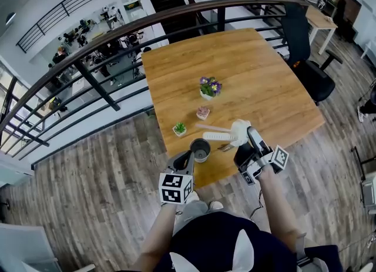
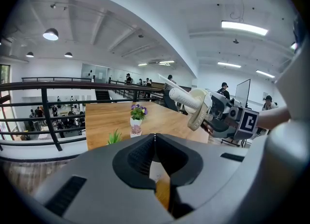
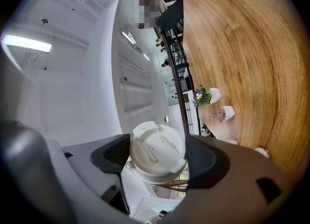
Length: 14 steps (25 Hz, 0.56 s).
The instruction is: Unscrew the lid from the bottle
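A dark, open-topped bottle (image 1: 200,150) stands near the front edge of the wooden table (image 1: 258,77). My left gripper (image 1: 189,158) is shut, its tips at the bottle's near left rim; I cannot tell whether they touch it. In the left gripper view my left gripper (image 2: 155,138) has its jaws meeting with nothing seen between them. My right gripper (image 1: 245,140) is shut on the cream round lid (image 1: 239,130), held off the bottle to its right. A white tube (image 1: 212,128) sticks out of the lid toward the left. The lid (image 3: 157,151) fills the gap between the right jaws.
Three small plant pots stand mid-table: purple flowers (image 1: 208,87), a pink one (image 1: 203,112) and a green one (image 1: 180,128). A dark railing (image 1: 117,36) runs behind the table's left and far sides. A black office chair (image 1: 305,59) stands at its right.
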Tool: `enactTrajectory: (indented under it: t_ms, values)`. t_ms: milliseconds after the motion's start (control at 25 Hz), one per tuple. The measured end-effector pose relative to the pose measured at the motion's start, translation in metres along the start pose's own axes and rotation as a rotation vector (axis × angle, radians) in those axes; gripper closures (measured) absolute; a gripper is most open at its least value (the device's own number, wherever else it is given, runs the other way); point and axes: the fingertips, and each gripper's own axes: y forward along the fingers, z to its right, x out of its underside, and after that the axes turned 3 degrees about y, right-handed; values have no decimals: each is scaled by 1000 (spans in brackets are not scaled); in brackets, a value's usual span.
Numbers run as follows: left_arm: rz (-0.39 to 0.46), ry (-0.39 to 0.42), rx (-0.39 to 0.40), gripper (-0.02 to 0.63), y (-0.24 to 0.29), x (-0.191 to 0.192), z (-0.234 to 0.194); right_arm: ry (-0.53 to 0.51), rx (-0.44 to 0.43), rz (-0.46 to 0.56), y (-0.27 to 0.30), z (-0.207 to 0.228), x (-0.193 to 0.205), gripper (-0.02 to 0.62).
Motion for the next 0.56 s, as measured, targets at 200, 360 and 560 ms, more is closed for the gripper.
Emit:
enactTrajectory:
  t_ms: [200, 360, 560]
  values:
    - [5, 1, 2, 580, 0, 0, 0, -1, -8, 3, -2, -1, -1, 241]
    - [9, 0, 2, 580, -2, 1, -1, -2, -13, 7, -3, -1, 1, 241]
    - [9, 0, 2, 580, -1, -2, -1, -5, -12, 11, -2, -4, -2, 241]
